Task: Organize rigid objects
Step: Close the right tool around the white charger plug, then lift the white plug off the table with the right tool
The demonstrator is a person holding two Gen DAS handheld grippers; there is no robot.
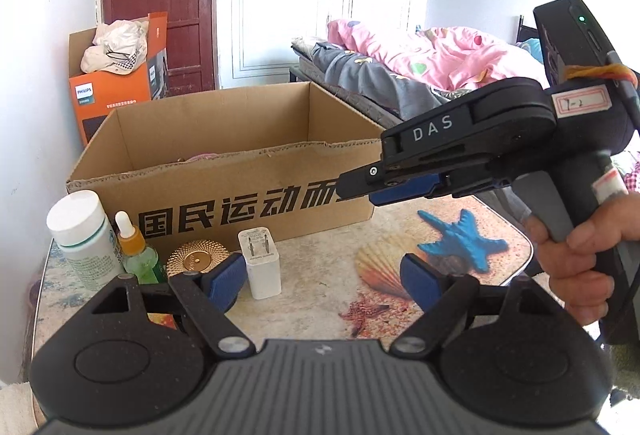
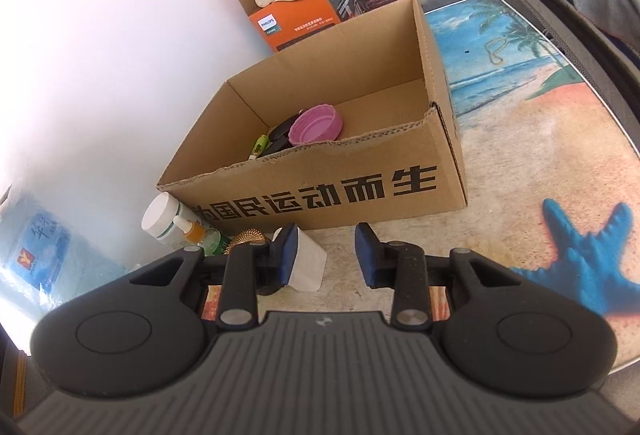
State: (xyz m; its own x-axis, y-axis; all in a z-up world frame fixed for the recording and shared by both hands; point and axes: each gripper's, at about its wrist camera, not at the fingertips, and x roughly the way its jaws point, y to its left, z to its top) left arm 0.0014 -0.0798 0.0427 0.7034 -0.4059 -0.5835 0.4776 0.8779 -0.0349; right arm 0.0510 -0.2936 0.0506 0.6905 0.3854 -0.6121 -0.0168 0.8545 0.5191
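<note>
Both our claws, left claw [image 1: 324,277] and right claw [image 2: 326,255], gape empty beside the charger [image 1: 262,262]; only the right view shows the box [image 2: 360,171] holding a pink, perhaps bowl-like, dish [image 2: 316,125]

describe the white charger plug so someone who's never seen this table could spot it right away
Find the big cardboard box with black Chinese lettering on the beach-print table. Four small items stand before its lettered side; the white charger plug is the rightmost, beside the gold ribbed lid. It is the only blocky white cube, metal prongs on its face, unlike the bottles.
</note>
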